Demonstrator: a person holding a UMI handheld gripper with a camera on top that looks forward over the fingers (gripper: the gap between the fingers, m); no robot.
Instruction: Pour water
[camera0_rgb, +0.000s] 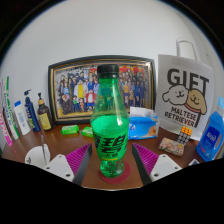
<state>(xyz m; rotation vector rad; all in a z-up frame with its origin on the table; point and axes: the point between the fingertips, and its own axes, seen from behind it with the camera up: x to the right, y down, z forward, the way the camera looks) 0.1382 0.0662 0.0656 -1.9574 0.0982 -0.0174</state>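
Between the pink pads (80, 158) of the gripper (111, 172), a green bottle (109, 122) stood upright on the wooden worktop (60, 143); whether the jaws pressed it was unclear. At 11 o'clock beyond hung a framed group photograph (78, 88), a gift bag (186, 100) at 2.
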